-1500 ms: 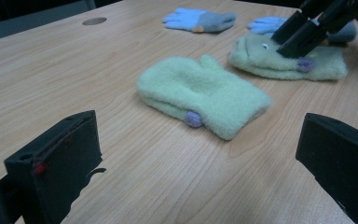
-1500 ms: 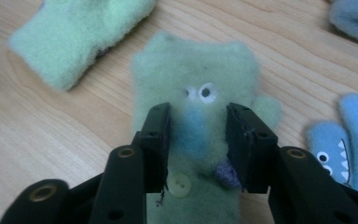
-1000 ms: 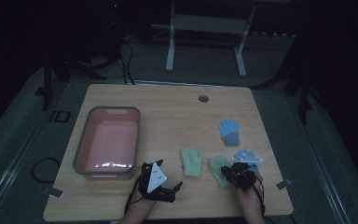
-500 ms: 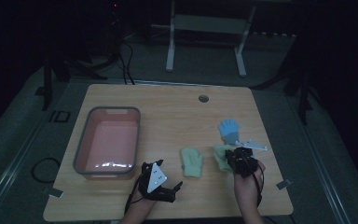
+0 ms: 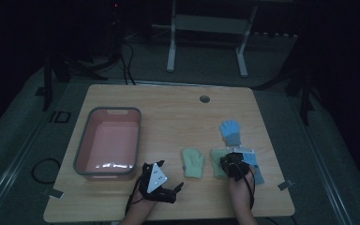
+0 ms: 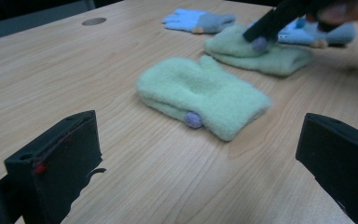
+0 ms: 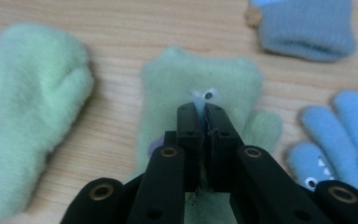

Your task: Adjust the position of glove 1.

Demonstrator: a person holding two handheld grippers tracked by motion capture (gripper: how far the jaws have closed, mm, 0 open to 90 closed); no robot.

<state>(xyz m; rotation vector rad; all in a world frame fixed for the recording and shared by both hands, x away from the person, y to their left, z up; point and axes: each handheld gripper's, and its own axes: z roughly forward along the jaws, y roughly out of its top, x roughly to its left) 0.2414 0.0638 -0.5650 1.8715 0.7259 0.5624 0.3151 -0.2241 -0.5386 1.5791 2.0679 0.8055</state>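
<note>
The right gripper (image 7: 201,108), jaws pressed together with a small white googly-eye tag (image 7: 204,96) pinched at their tips, sits over the pale green fleece mitten (image 7: 200,84) on the wooden table (image 5: 168,117). That mitten's long axis runs away from the person. The left gripper (image 6: 200,154) gapes wide, empty.

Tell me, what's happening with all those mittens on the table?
A person is working with a claw in each hand. The right claw is shut, its tips pinching a small tag on a green mitten lying on the table. The left claw hangs open near the other green mitten. Two blue gloves lie nearby, and a pink bin sits to the left.
</note>
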